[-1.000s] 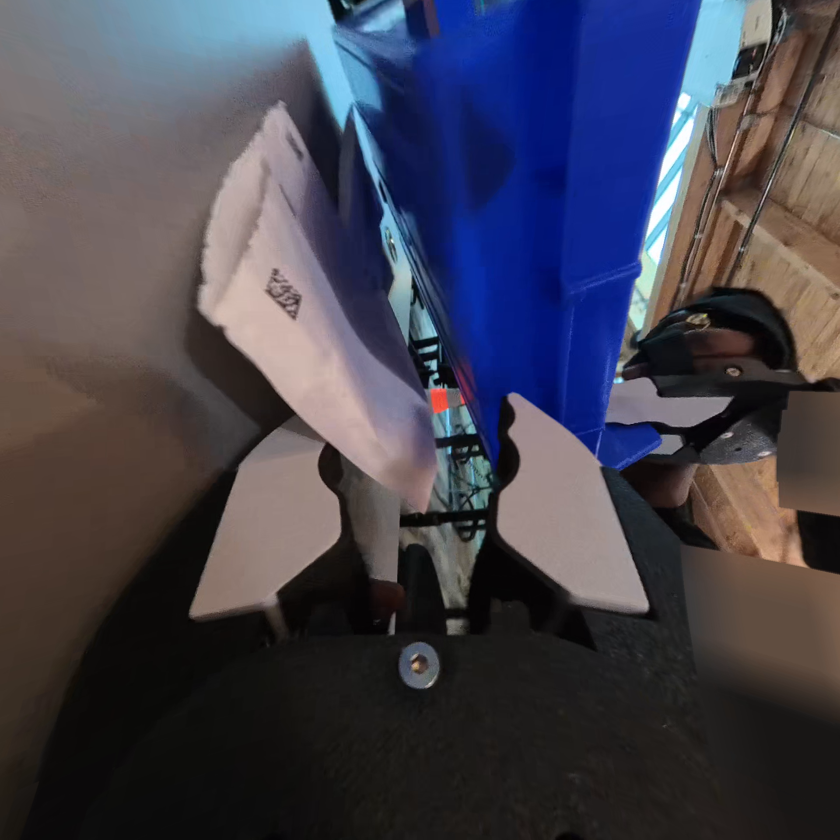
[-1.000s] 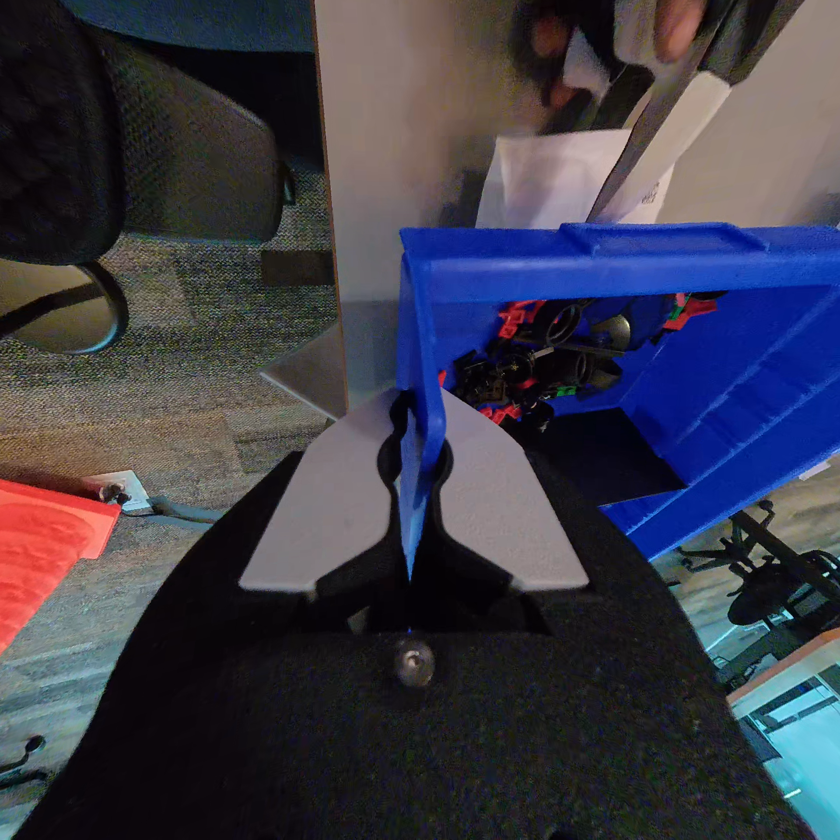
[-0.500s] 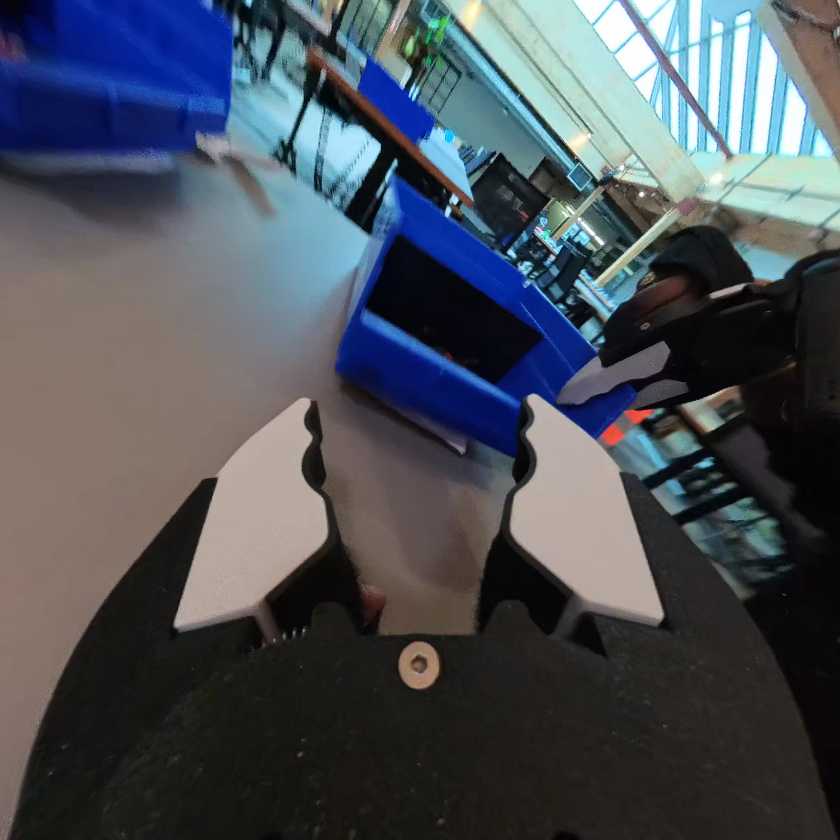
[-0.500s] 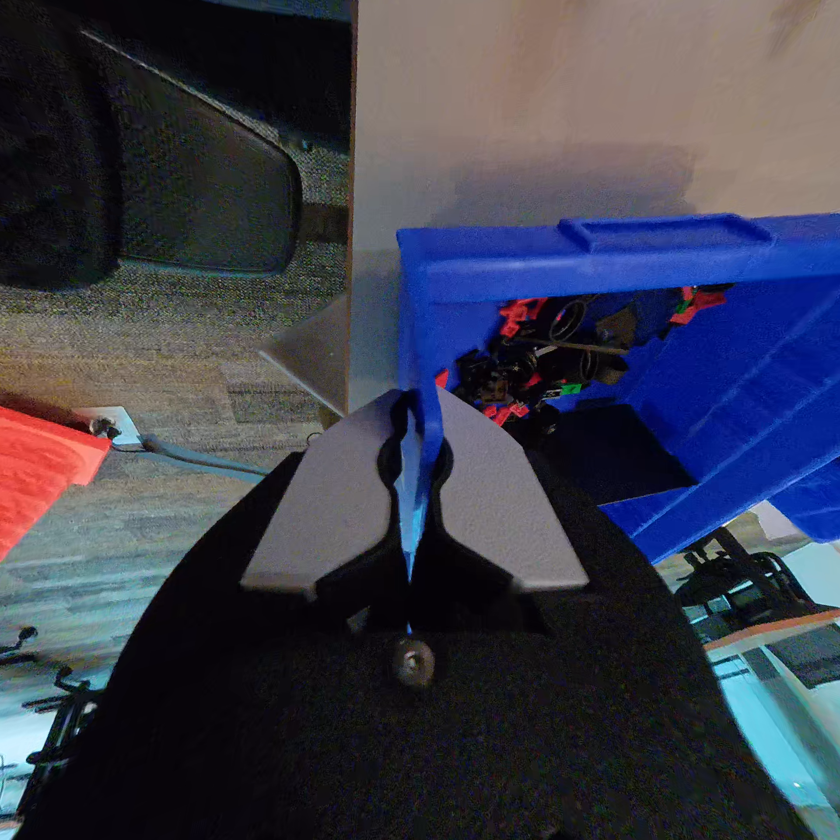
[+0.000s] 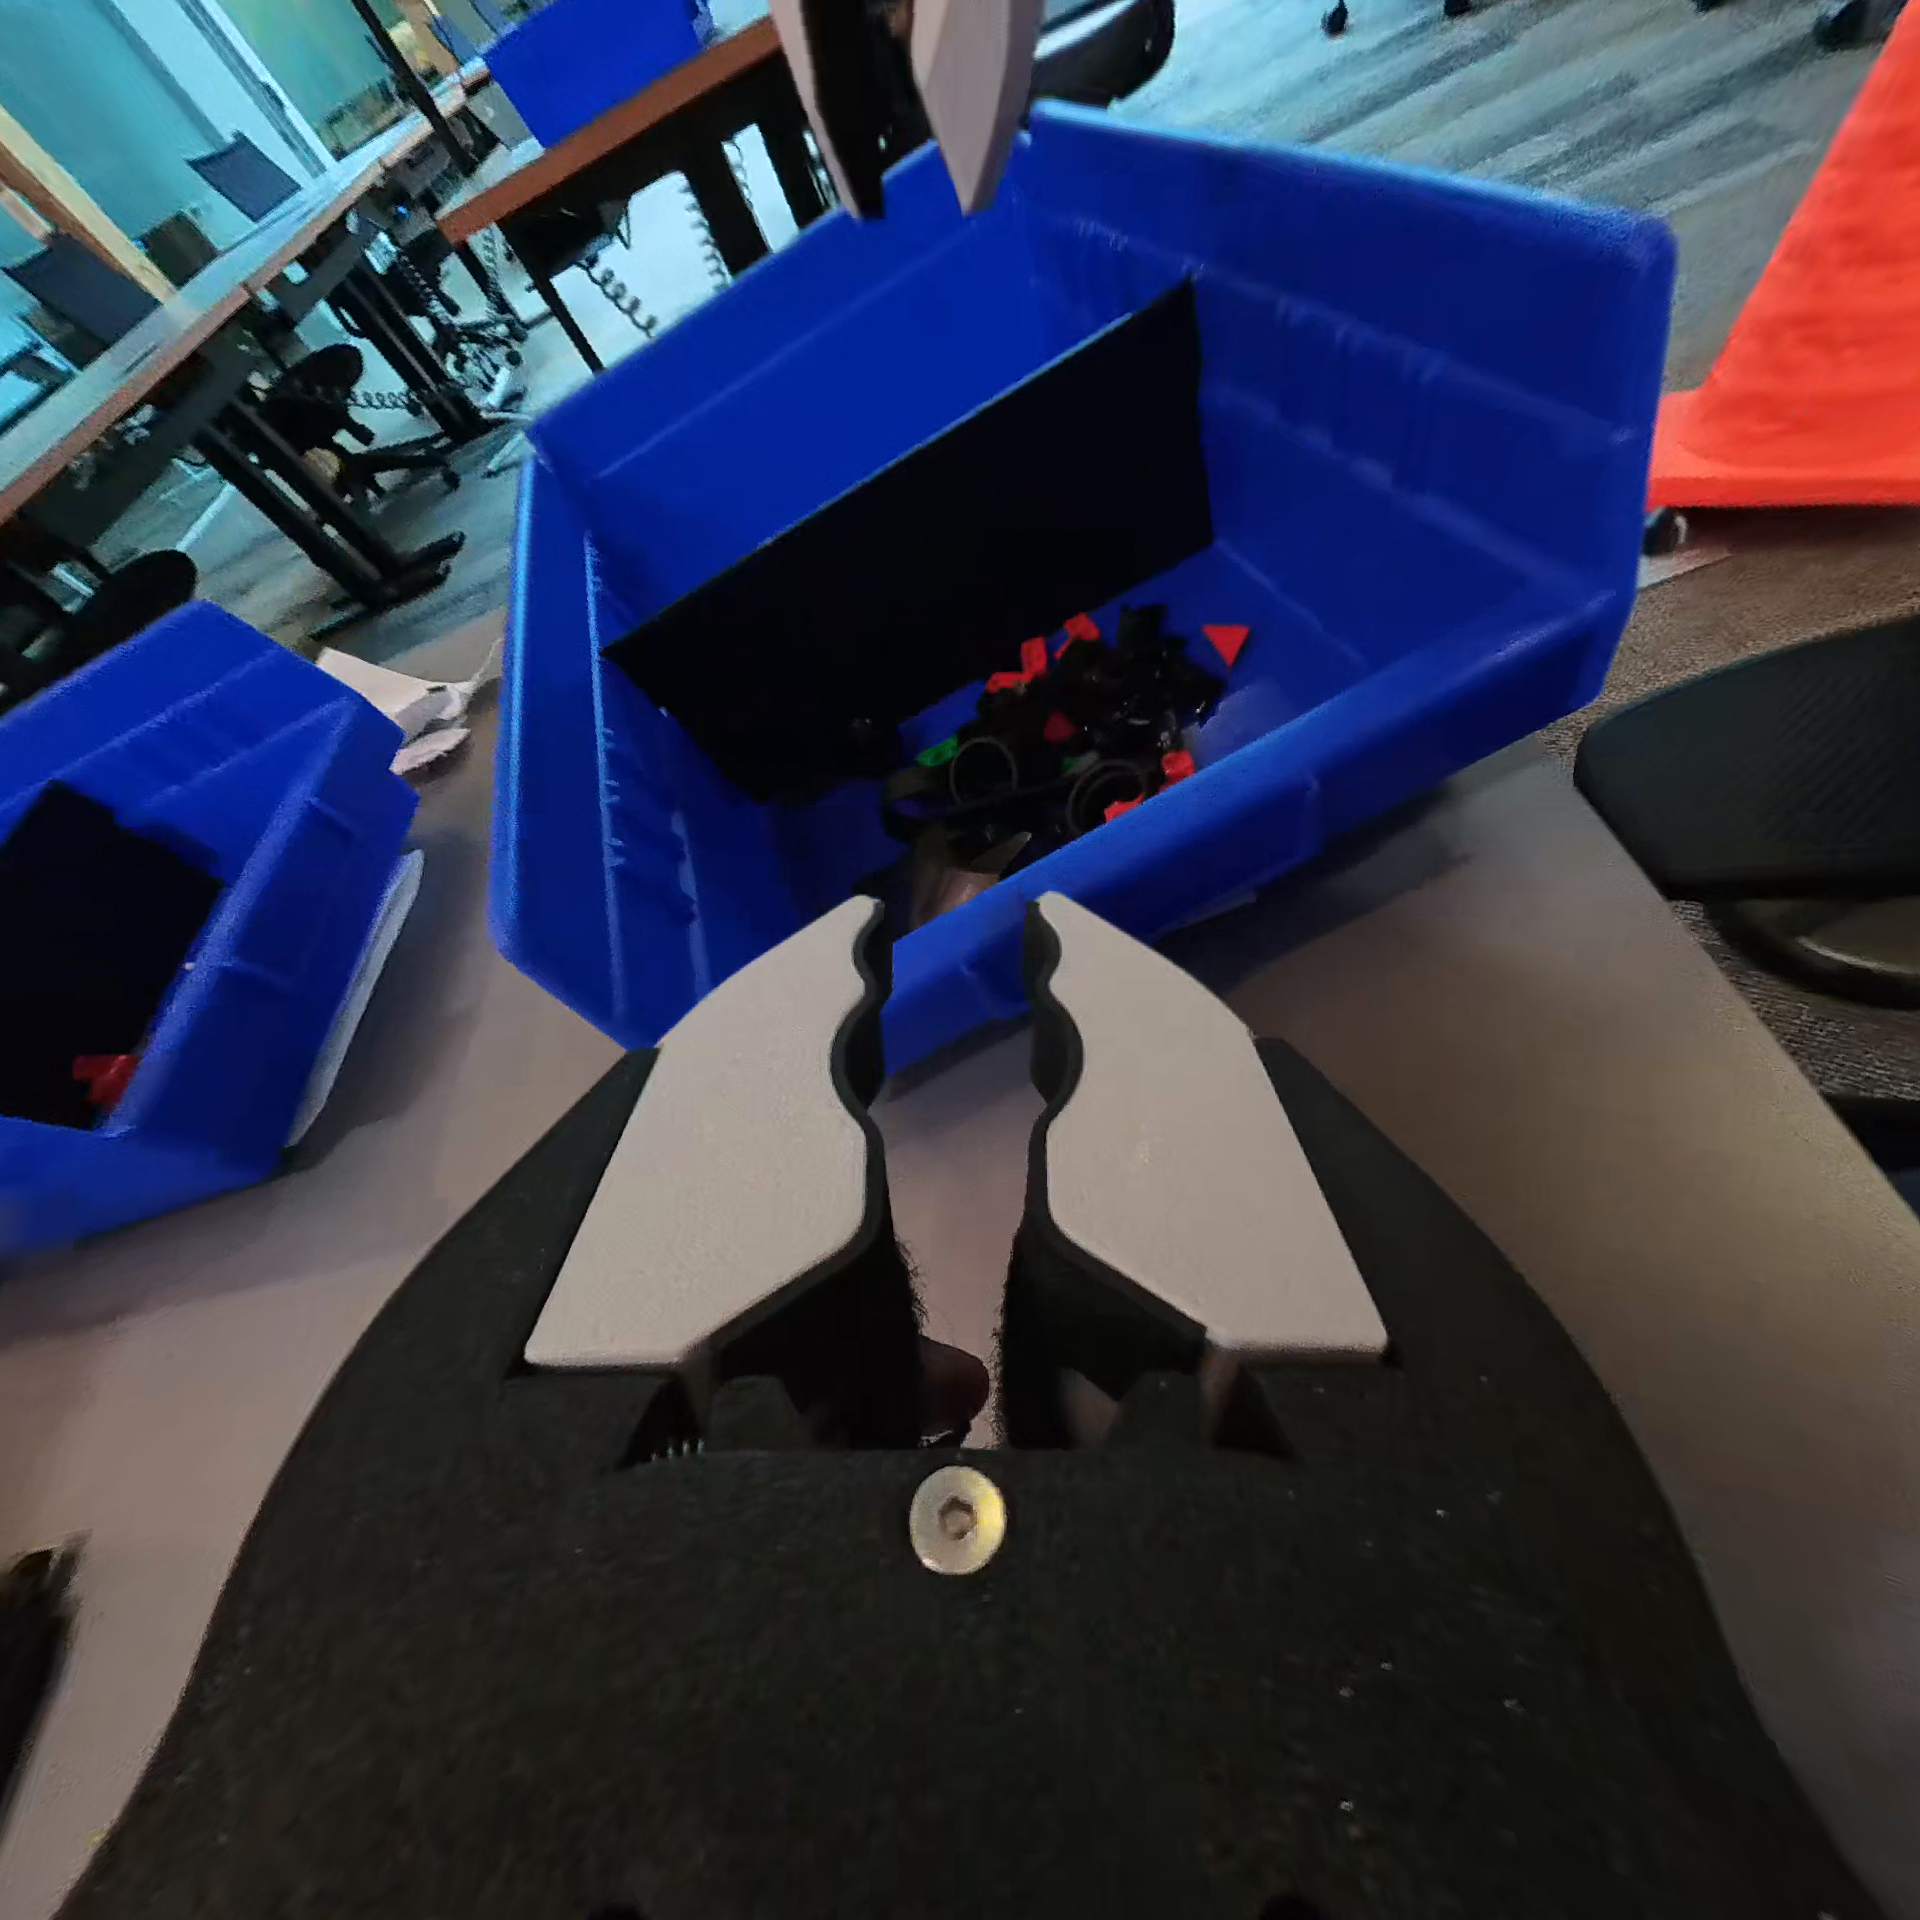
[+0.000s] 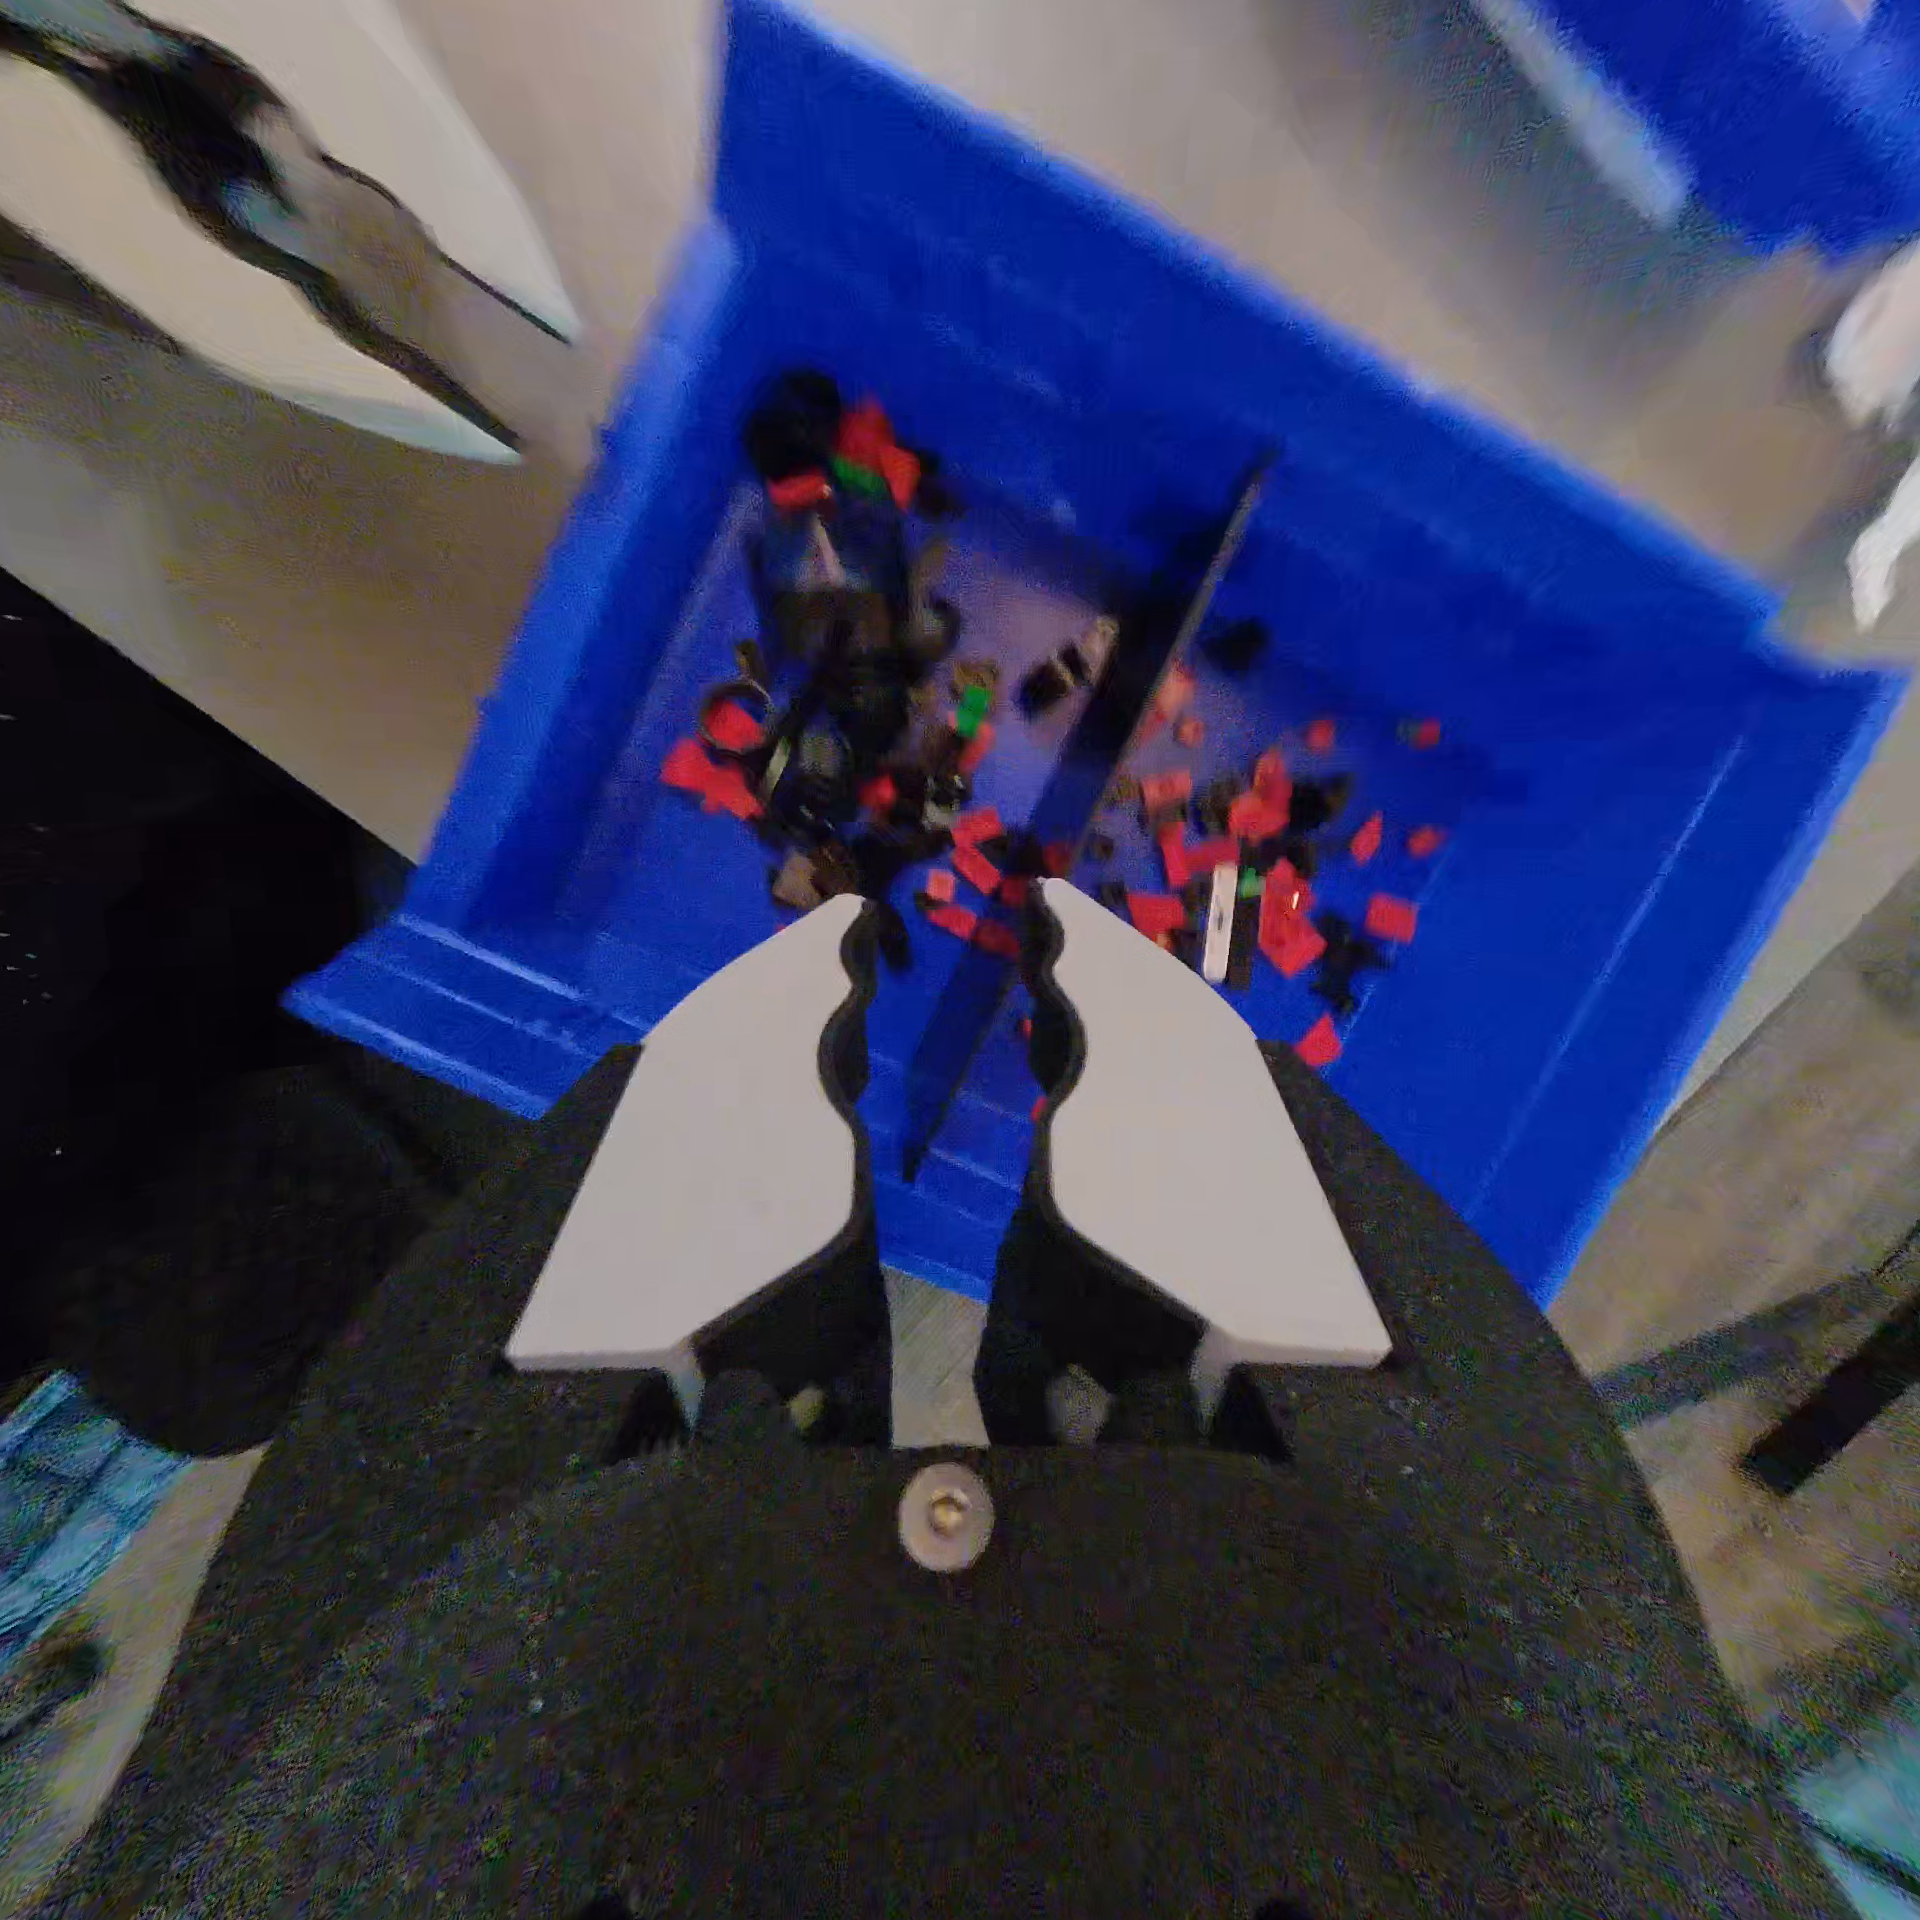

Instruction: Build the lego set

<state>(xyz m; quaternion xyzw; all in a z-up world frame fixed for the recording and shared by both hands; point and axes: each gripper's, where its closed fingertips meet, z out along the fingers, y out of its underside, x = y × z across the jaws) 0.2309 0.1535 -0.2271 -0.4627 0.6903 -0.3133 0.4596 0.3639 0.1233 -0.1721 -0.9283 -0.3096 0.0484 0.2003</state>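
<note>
A blue bin [image 5: 1351, 831] stands flat on the grey table [image 5: 312, 1299]. A black divider [image 5: 935, 582] splits it, and small red, black and green pieces [image 5: 1081, 727] lie in it. My left gripper [image 5: 956, 935] hovers over the table just before the bin's front wall, jaws a little apart and empty. My right gripper [image 6: 951, 914] hangs above the bin [image 6: 499, 997], looking down on the divider [image 6: 1143, 675] and the pieces [image 6: 831, 727] on both sides of it. Its jaws are a little apart and empty. It also shows above the far rim in the left wrist view [image 5: 914, 156].
A second blue bin [image 5: 260, 831] stands to the left, with white paper [image 5: 416, 707] behind it. An orange object [image 5: 1818, 312] and a dark chair [image 5: 1766, 748] lie to the right beyond the table edge. The left gripper's blurred fingers [image 6: 436, 208] show top left in the right wrist view. Some 15 centimetres of space lies between my two pairs of fingers.
My right gripper was shut on the tilted bin's wall; it has let go and risen, and the bin now sits flat. My left gripper left the white paper, swung round and narrowed its jaws on nothing.
</note>
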